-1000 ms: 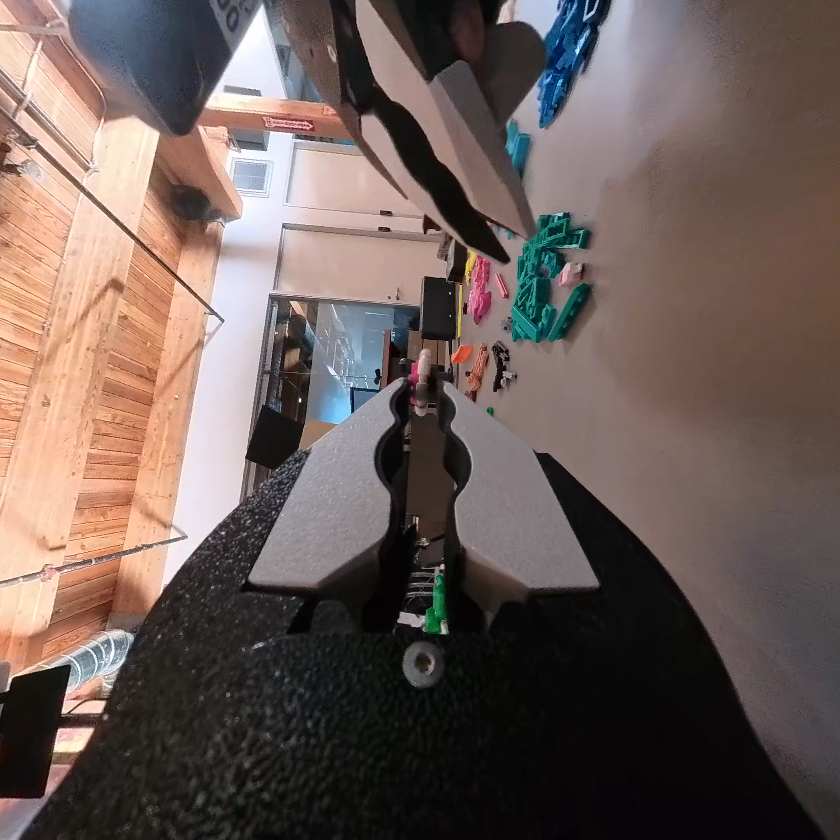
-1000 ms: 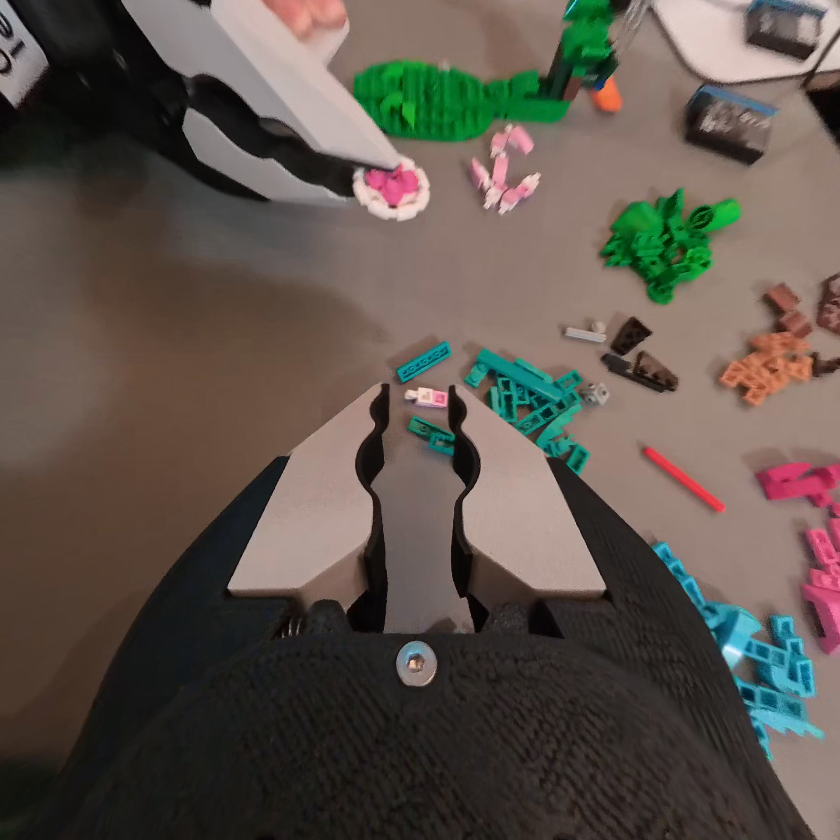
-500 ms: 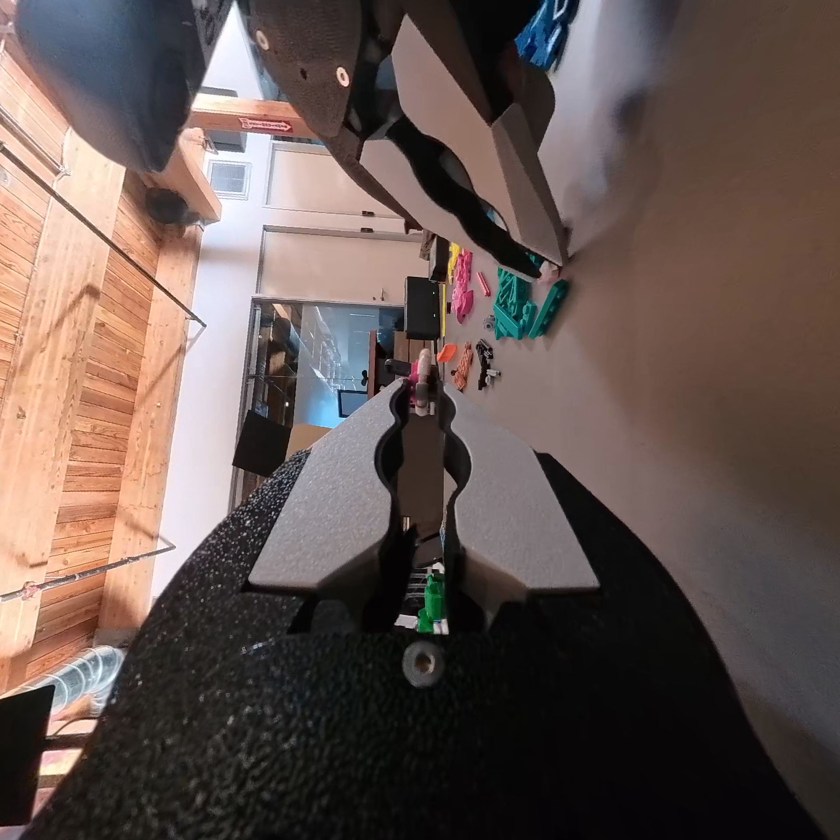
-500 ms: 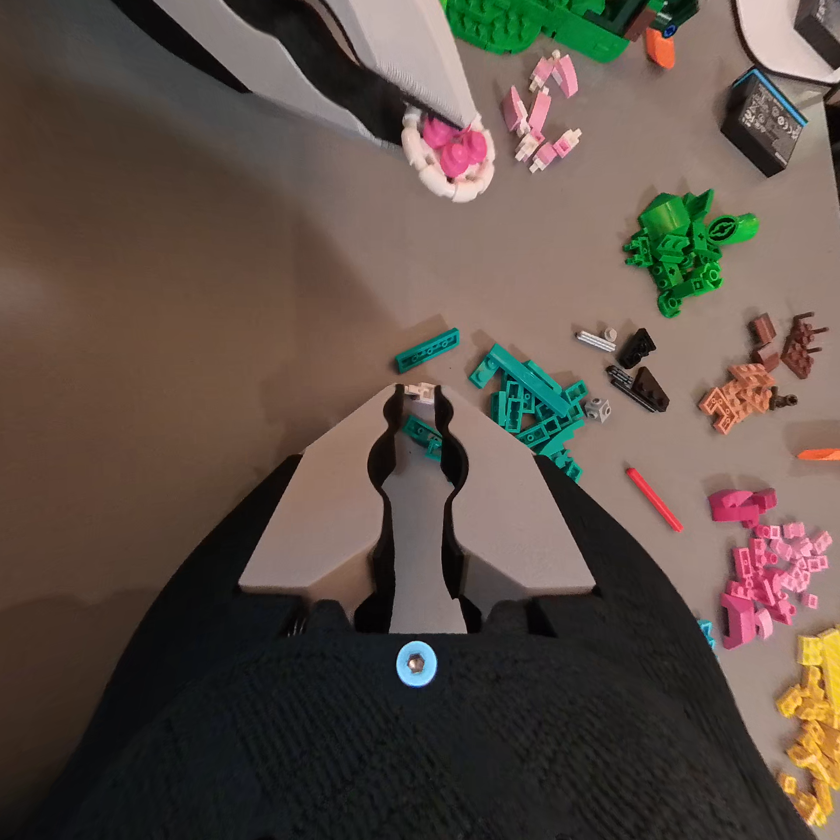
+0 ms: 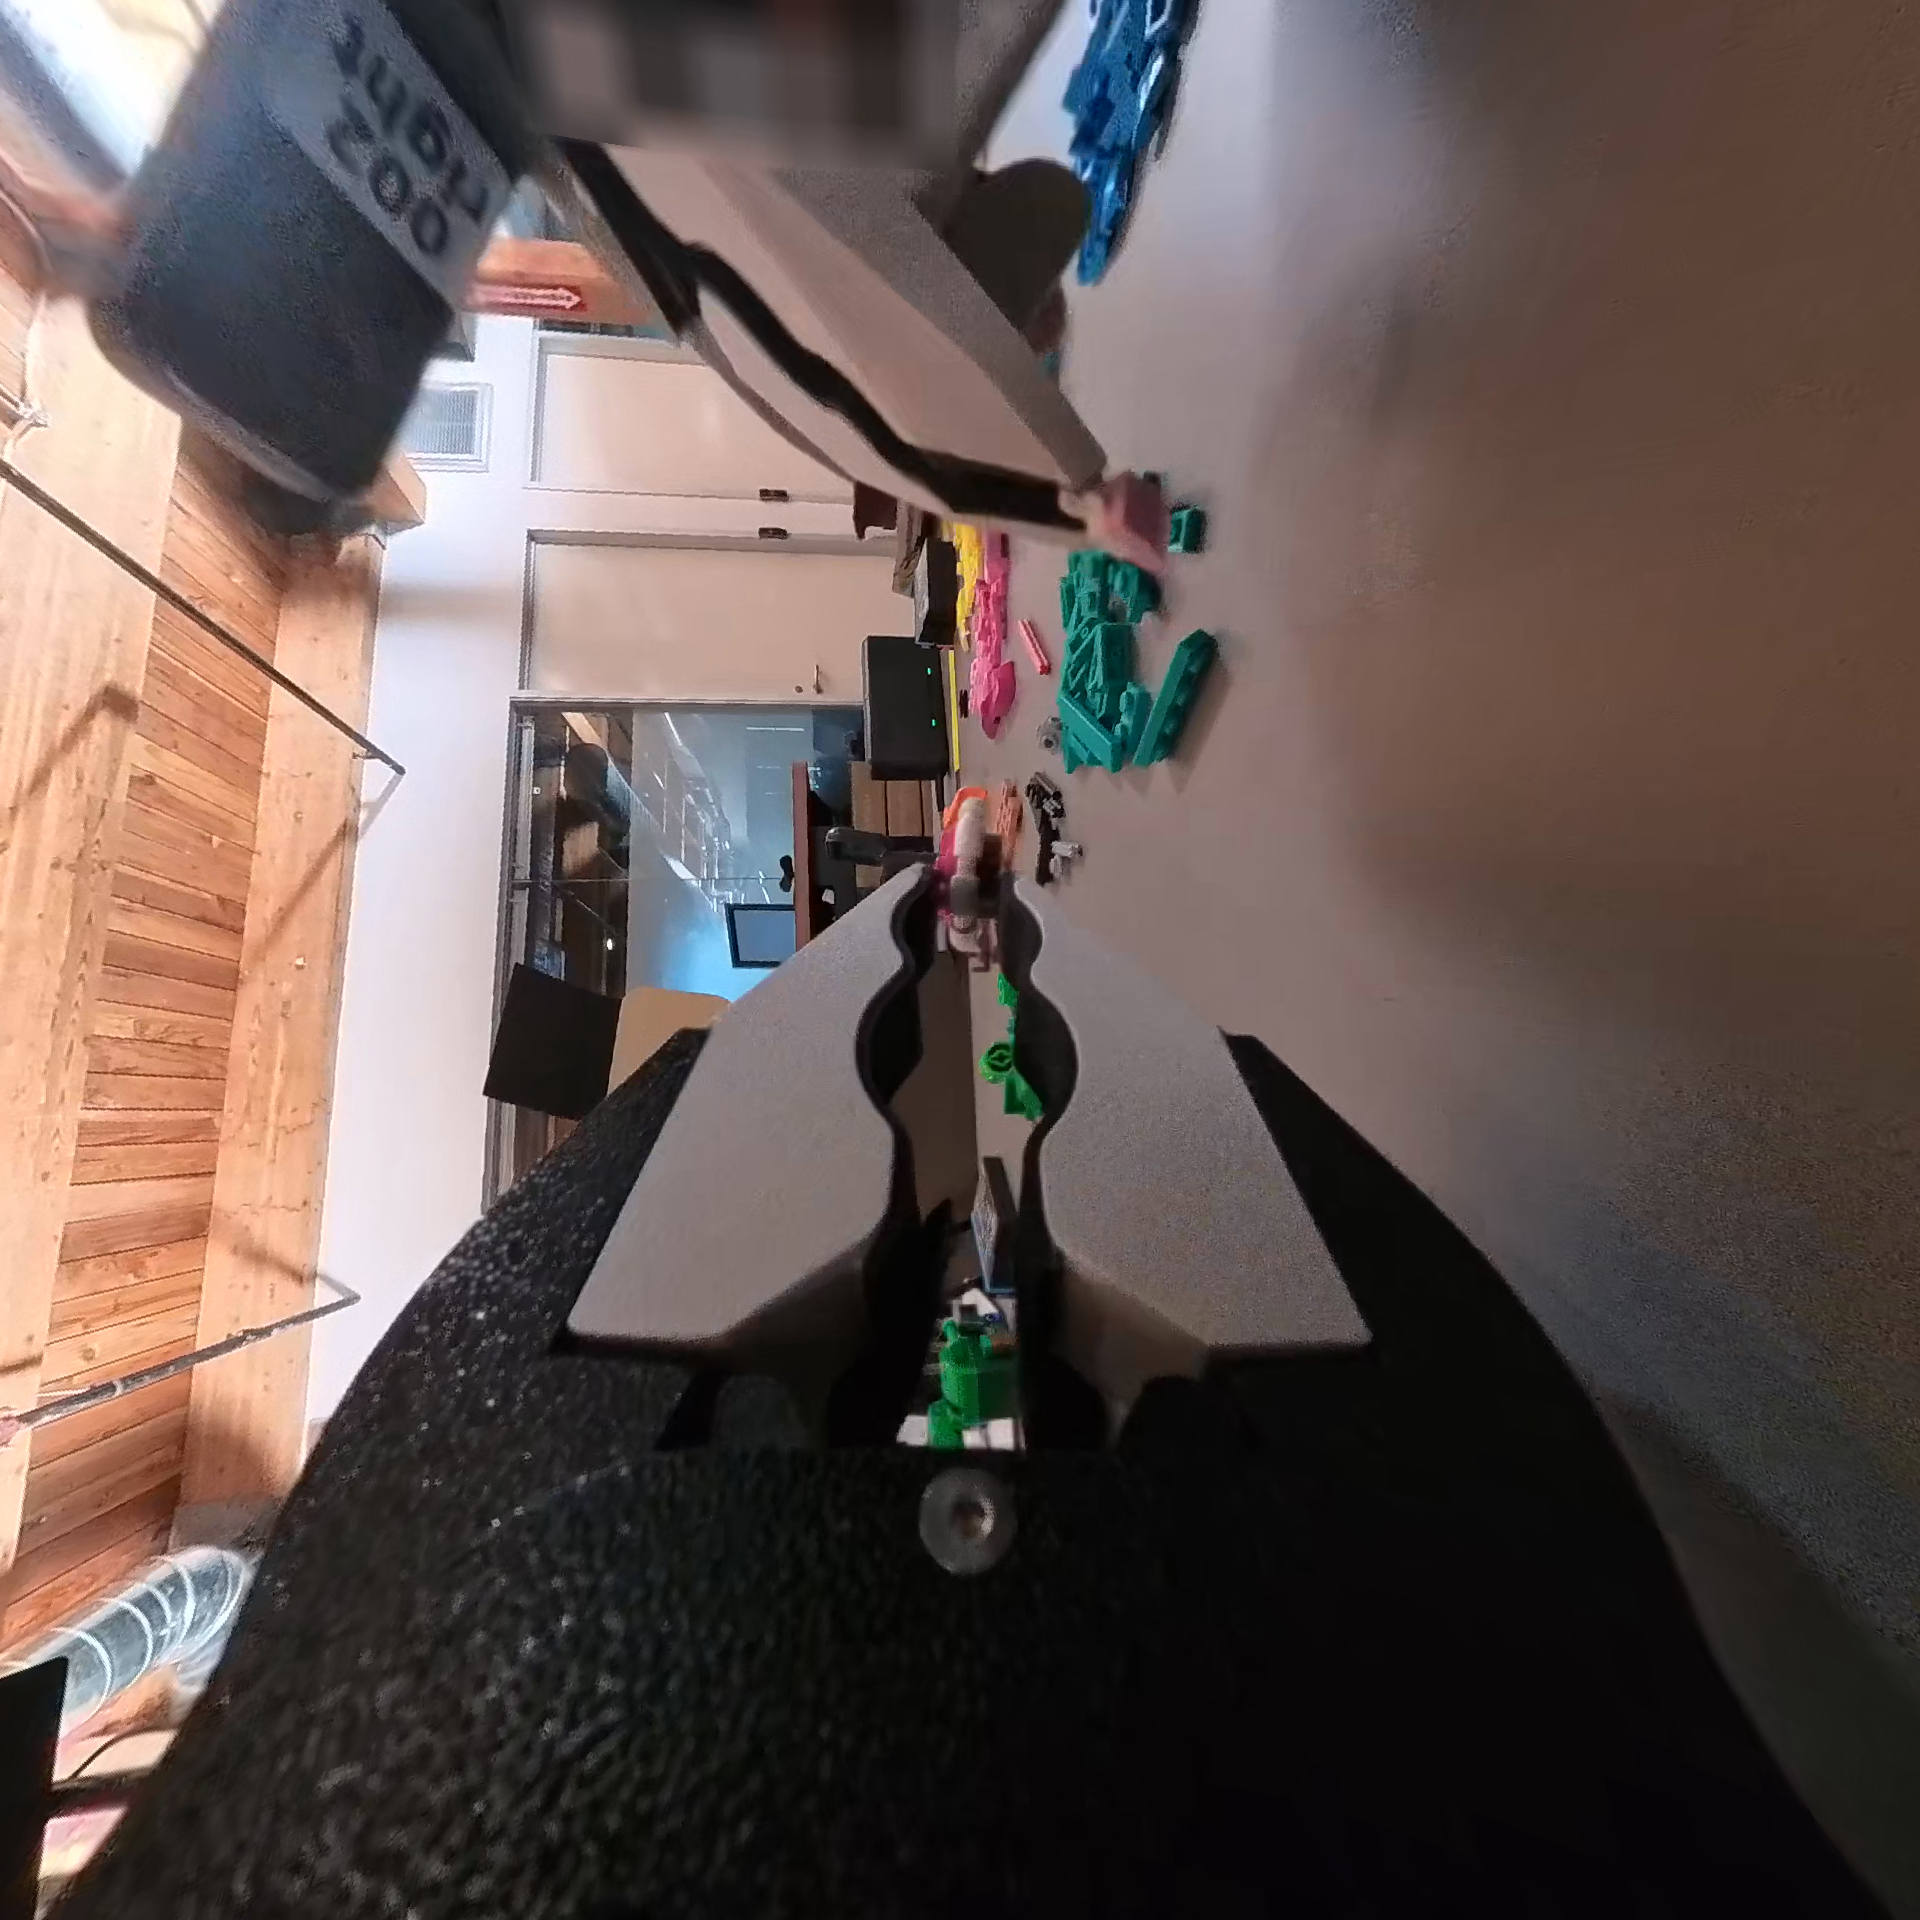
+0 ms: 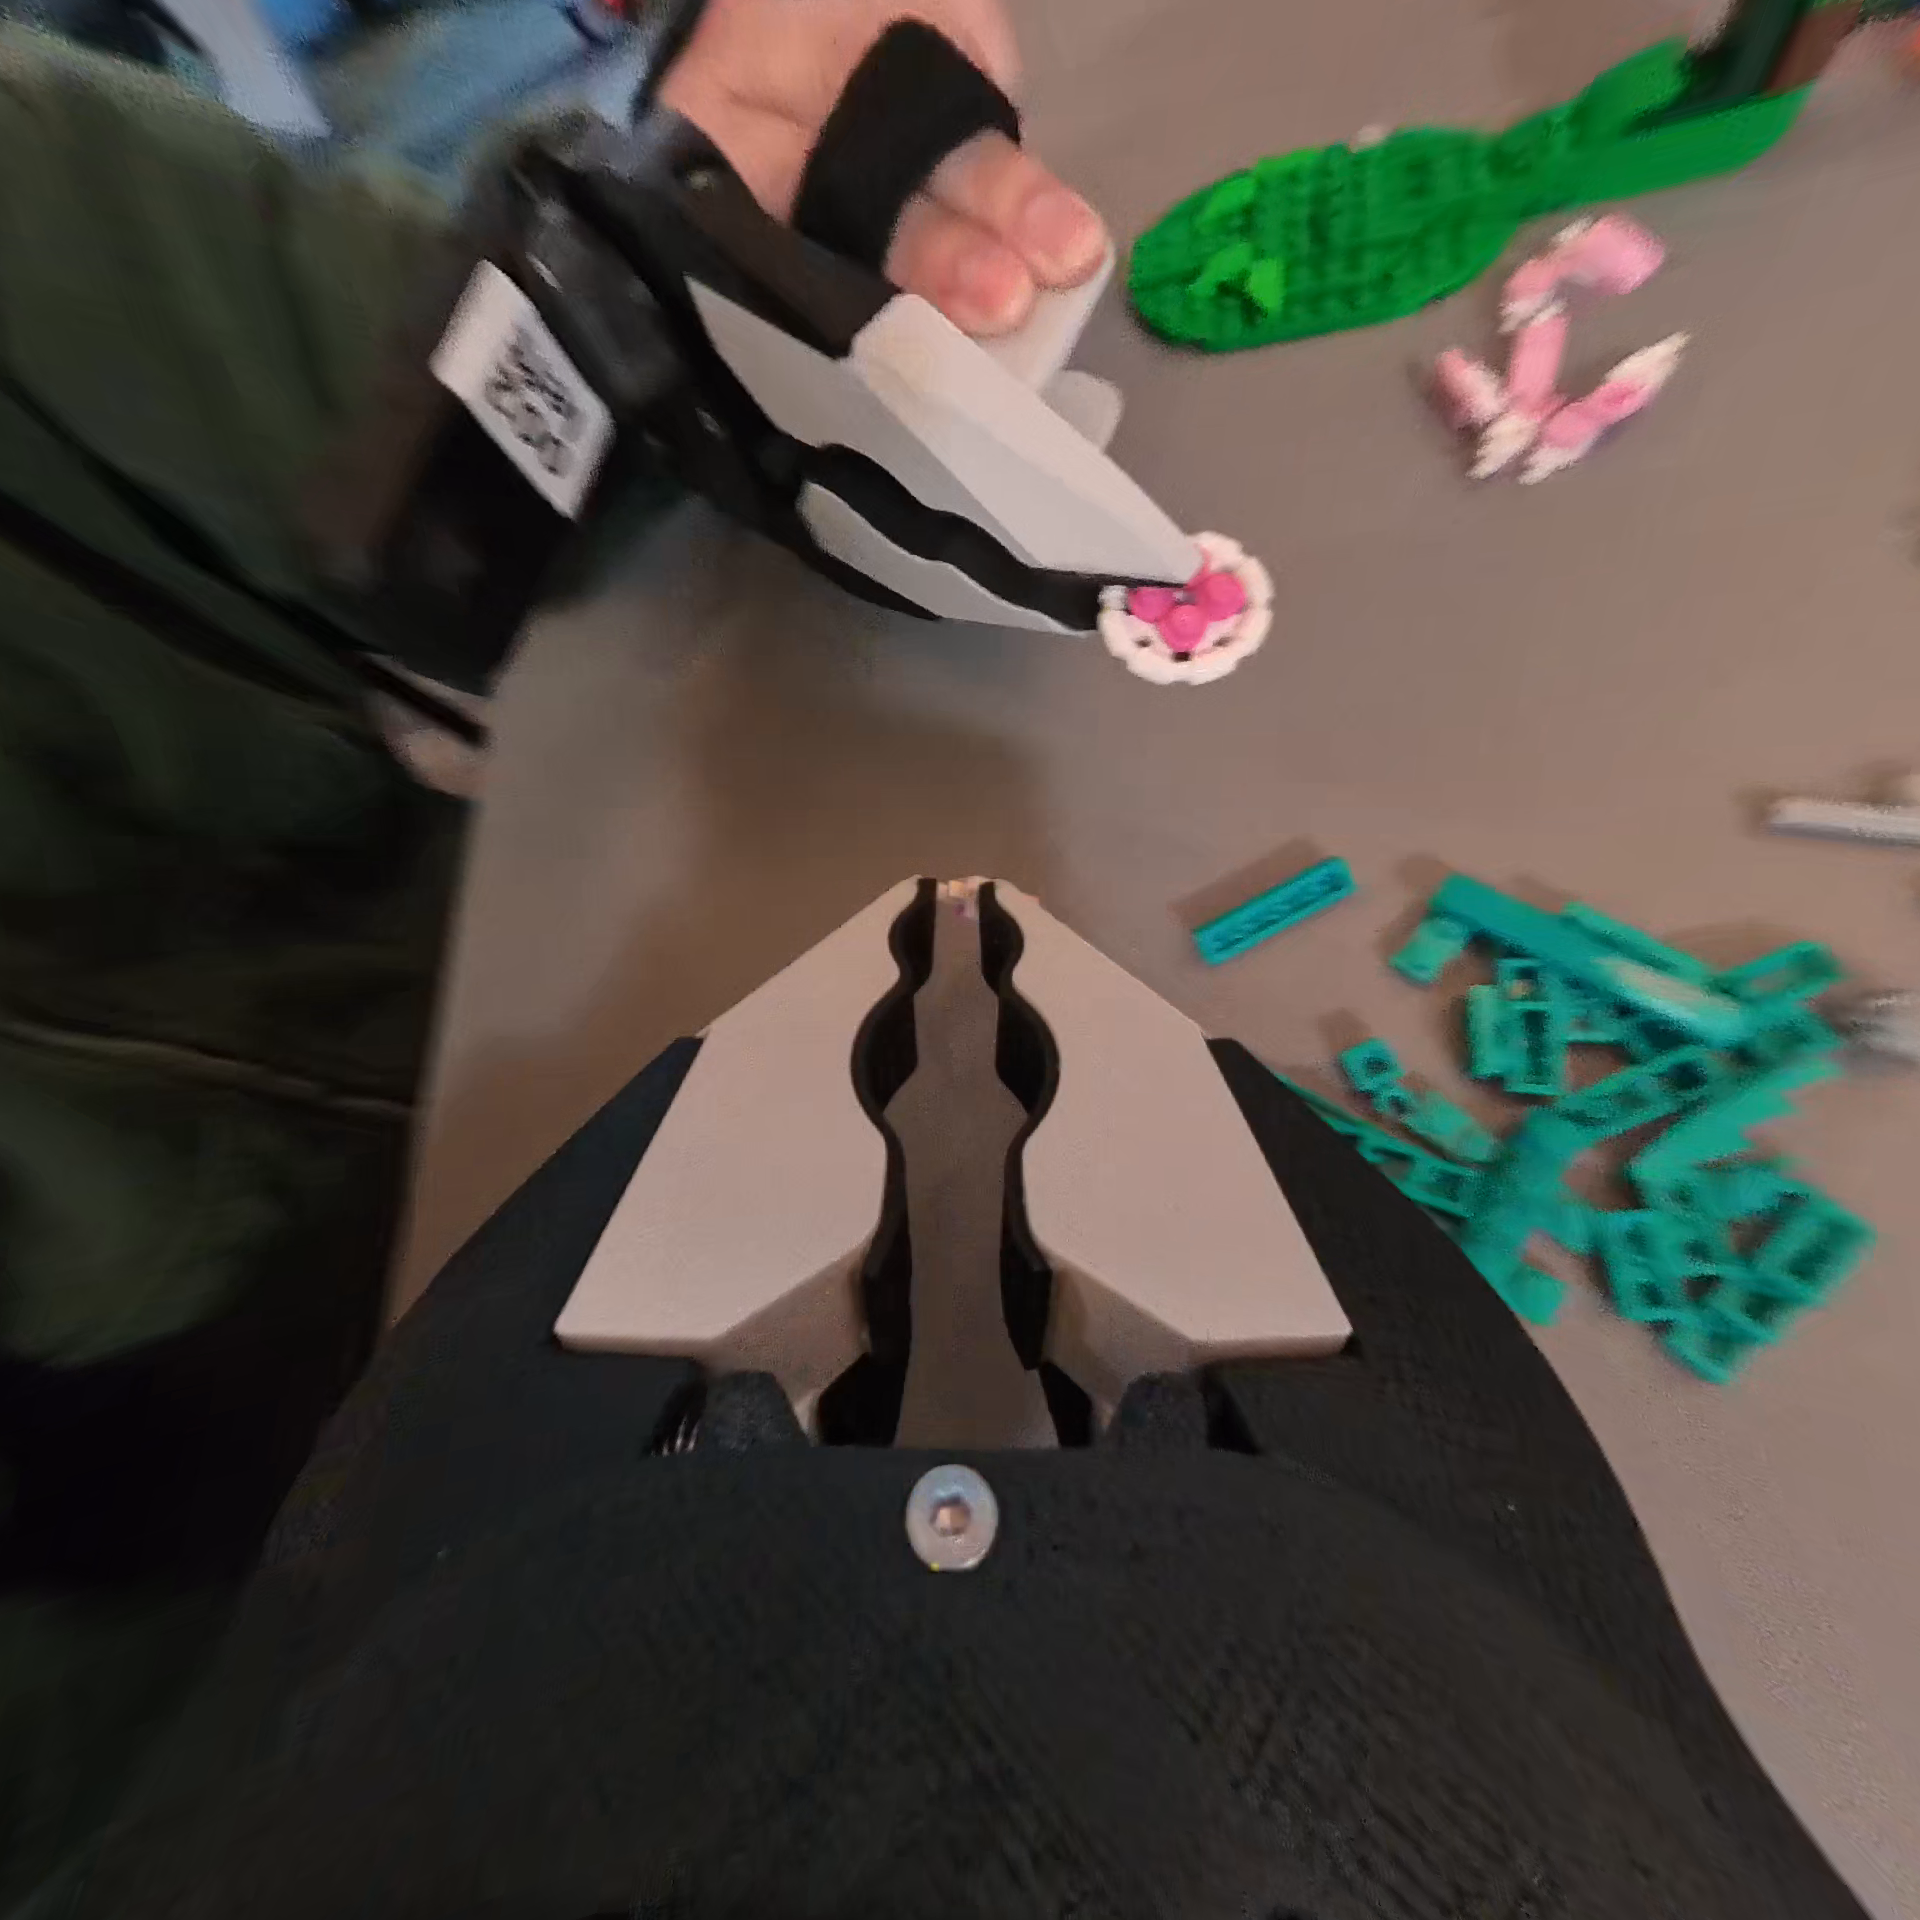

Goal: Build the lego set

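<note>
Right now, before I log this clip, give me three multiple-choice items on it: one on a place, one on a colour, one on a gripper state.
1. Where is the teal brick pile in the right wrist view?
A. right of the right gripper
B. left of it
C. between its fingers

2. What colour is the flower's outer ring?
A. yellow
B. white
C. black

3. The left gripper is:
A. open, holding nothing
B. out of view
C. shut on the flower

Answers: 1 A, the pile lies off its right finger. 2 B, white ring around magenta centre. 3 C, the tips pinch the flower.
</note>
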Available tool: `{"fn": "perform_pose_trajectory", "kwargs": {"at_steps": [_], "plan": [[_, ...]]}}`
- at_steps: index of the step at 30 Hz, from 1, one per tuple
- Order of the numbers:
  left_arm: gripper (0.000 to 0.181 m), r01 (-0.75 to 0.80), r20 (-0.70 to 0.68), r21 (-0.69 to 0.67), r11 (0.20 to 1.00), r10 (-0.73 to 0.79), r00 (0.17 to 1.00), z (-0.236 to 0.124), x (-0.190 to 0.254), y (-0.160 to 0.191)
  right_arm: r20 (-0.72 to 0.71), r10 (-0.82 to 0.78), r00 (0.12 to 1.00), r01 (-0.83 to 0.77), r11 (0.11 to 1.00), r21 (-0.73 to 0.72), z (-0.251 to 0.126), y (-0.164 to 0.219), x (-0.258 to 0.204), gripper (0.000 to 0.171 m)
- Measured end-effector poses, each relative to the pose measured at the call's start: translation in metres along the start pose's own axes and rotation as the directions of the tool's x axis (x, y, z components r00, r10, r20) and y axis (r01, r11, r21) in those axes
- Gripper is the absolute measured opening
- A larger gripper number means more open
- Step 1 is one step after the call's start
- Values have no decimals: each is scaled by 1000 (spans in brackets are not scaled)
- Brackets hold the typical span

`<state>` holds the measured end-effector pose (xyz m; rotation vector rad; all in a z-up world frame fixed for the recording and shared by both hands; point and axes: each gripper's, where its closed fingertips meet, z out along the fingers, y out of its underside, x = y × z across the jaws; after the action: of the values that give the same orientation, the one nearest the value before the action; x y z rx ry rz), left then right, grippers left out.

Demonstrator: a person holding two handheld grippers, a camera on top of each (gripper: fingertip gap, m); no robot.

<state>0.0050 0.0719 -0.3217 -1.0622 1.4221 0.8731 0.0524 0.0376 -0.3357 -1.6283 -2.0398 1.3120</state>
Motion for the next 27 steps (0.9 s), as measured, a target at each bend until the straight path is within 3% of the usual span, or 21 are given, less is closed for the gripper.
{"fn": "perform_pose_trajectory", "kwargs": {"at_steps": [1,4,8,11,14,17,20,25,27], "plan": [[8,0,-3,4,1000,0,1000,0,0,-1,79,69,995,-66,997,-35,-1,2,-7,7],[8,2,1,12,1000,-2,1000,-1,-1,-2,176,211,961,-146,936,-321,-6,28,-17,7],[8,4,9,6,1000,-5,1000,-2,-3,0,168,348,922,-136,699,-702,-19,61,-25,7],[8,14,14,-3,1000,-14,1000,-4,-5,4,114,355,928,-115,562,-819,-23,65,-19,7],[8,22,14,-5,1000,-22,1000,-5,-6,6,85,339,937,-101,495,-863,-18,61,-11,7],[8,28,10,-3,1000,-28,1000,-6,-5,6,62,310,949,-107,500,-859,-11,57,-3,10],[8,29,10,-1,1000,-29,1000,-7,-6,6,56,225,973,-93,598,-796,-9,47,0,24],[8,19,2,26,999,-19,1000,-8,-5,-3,3,-132,991,112,828,-549,-23,29,1,35],[8,8,1,38,999,-8,1000,-8,-5,-7,-41,-328,944,278,855,-438,-28,30,-1,34]]}}
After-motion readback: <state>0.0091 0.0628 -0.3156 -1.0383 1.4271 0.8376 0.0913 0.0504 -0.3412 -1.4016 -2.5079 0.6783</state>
